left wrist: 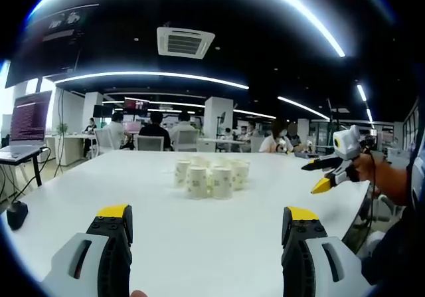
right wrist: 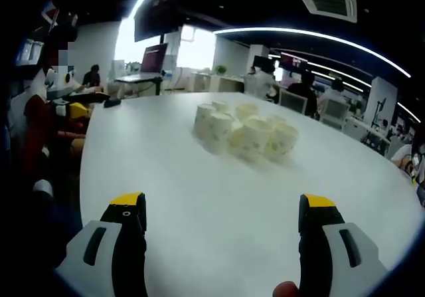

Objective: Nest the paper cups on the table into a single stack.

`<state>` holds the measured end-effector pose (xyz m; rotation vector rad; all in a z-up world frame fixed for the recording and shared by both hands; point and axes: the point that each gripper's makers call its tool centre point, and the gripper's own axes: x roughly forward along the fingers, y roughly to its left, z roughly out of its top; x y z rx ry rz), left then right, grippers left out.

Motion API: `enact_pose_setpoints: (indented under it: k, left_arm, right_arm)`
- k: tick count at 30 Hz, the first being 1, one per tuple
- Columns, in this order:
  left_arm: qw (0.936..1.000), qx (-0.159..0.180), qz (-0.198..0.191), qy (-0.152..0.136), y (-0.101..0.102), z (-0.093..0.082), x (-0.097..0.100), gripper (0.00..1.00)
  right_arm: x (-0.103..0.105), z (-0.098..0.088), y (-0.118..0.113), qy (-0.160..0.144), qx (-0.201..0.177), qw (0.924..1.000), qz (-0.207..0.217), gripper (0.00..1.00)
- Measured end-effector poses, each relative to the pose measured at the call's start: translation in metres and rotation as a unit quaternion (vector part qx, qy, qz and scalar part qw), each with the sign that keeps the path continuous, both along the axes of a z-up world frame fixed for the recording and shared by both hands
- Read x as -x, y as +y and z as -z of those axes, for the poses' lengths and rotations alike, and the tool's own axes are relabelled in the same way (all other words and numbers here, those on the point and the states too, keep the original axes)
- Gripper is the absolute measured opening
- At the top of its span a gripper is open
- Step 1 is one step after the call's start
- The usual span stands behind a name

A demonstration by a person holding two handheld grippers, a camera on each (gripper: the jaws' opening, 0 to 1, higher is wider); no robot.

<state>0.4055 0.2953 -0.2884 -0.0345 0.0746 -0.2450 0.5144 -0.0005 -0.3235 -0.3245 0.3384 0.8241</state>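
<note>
Paper cups cluster on the table; both hand-held grippers gape empty, the right hand-held gripper visible in left gripper view.

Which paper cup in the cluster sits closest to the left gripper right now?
The white patterned paper cup at the front left of the cluster on the white table; in the left gripper view it stands lowest, ahead of its neighbours.

Light: bright, even glow is cast by long ceiling strips.
Glare: window is blown out white.
Shadows: soft, faint under paper cups.
Distortion: straight lines are bent near edges.
Focus: distant people are blurred.
</note>
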Motion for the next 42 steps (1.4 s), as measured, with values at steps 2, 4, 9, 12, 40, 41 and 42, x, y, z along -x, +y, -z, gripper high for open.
enact_pose_setpoints:
  k: [2, 4, 9, 12, 40, 41, 42]
  left_arm:
    - [1.0, 0.001, 0.0, 0.001, 0.0001, 0.0, -0.0001, 0.99]
    - [1.0, 0.0, -0.001, 0.001, 0.0006, 0.0004, -0.0002, 0.99]
    - [1.0, 0.001, 0.002, 0.002, -0.001, 0.0008, -0.0005, 0.99]
    - [1.0, 0.002, 0.002, 0.002, -0.0009, 0.0014, -0.0009, 0.99]
    - [1.0, 0.006, 0.002, 0.003, 0.0006, 0.0018, -0.0003, 0.99]
    - [1.0, 0.007, 0.002, 0.002, 0.0006, 0.0017, -0.0002, 0.99]
    - [1.0, 0.006, 0.003, 0.003, 0.0002, 0.0018, -0.0001, 0.99]
  right_arm:
    - [0.0003, -0.0011, 0.0001, -0.001, -0.001, 1.0, -0.001, 0.99]
    - [-0.0003, -0.0019, -0.0003, -0.002, 0.0, 1.0, 0.0, 0.99]
    - [-0.0019, -0.0034, -0.0008, -0.002, -0.002, 1.0, 0.001, 0.99]
    - [-0.0021, -0.0038, 0.0004, -0.002, -0.002, 1.0, 0.0, 0.99]
    - [0.0032, 0.0038, 0.0012, 0.004, -0.002, 1.0, 0.002, 0.99]
    - [0.0035, 0.0039, 0.0011, 0.005, -0.002, 1.0, 0.002, 0.99]
    - [0.0038, 0.0041, 0.001, 0.005, -0.002, 1.0, 0.001, 0.99]
